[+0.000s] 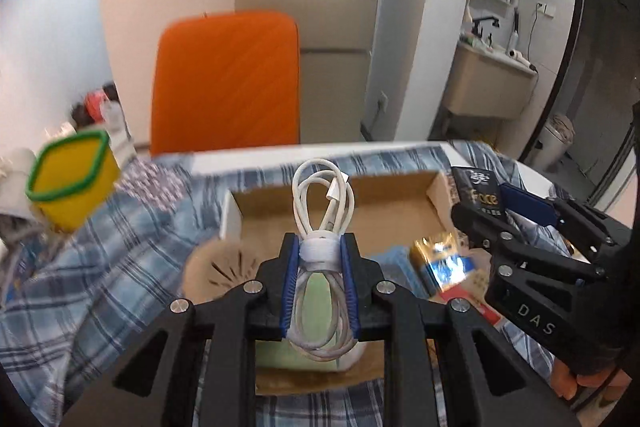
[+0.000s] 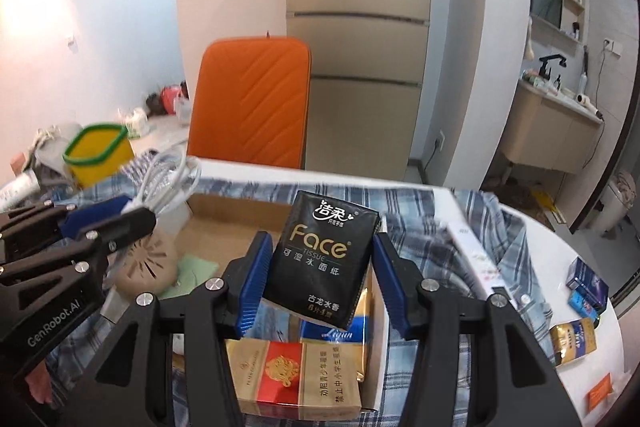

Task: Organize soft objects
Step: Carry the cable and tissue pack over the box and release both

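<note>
While the left gripper (image 1: 319,259) pinches a coiled white cable (image 1: 323,203) at its wrapped middle, fingers (image 1: 291,267) closed on it, the bundle hangs above the open cardboard box (image 1: 400,203) on the plaid-covered surface (image 1: 120,239). The right gripper (image 2: 320,275) has its fingers (image 2: 252,287) clamped on a black tissue pack (image 2: 320,259), held tilted over the same box. Inside the box lie a beige round perforated object (image 2: 148,267), a pale green cloth (image 2: 196,269), a red and gold carton (image 2: 292,375) and a blue and gold packet (image 1: 444,263). A yellow container with a green rim (image 1: 68,179) appears at the left, blurred. An orange chair back (image 1: 226,83) stands behind the surface
</note>
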Action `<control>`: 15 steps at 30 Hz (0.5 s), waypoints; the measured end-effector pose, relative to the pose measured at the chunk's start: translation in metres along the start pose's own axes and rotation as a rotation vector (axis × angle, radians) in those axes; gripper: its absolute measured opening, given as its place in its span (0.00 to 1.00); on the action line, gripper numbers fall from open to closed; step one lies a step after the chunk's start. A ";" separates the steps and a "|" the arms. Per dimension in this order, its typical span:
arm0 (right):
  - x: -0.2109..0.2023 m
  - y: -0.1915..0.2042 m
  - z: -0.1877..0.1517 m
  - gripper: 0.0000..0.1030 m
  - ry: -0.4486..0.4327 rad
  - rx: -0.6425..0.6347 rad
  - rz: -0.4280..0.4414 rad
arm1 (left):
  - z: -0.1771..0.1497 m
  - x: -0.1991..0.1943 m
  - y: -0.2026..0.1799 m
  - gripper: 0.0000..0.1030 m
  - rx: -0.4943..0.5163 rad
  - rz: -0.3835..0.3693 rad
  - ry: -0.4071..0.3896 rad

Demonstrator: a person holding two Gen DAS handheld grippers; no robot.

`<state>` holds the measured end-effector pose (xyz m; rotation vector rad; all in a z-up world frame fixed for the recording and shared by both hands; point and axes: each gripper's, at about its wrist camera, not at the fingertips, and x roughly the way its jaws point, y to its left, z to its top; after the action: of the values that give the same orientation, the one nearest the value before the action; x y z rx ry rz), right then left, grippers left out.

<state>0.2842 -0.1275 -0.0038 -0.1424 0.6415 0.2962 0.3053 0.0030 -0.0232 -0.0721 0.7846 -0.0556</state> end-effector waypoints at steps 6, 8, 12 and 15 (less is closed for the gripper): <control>0.016 0.002 -0.008 0.49 0.057 0.003 0.018 | -0.003 0.008 0.003 0.21 -0.003 0.002 0.014; 0.018 0.000 -0.009 0.49 0.069 0.007 0.029 | -0.004 0.000 -0.002 0.23 0.000 -0.004 -0.025; 0.018 -0.001 -0.010 0.50 0.070 0.019 0.048 | -0.004 -0.011 0.001 0.76 -0.009 0.005 -0.126; 0.016 -0.002 -0.009 0.53 0.056 0.013 0.030 | -0.006 -0.028 0.000 0.89 -0.008 0.023 -0.254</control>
<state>0.2920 -0.1274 -0.0204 -0.1286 0.7017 0.3177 0.2812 0.0050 -0.0073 -0.0758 0.5319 -0.0207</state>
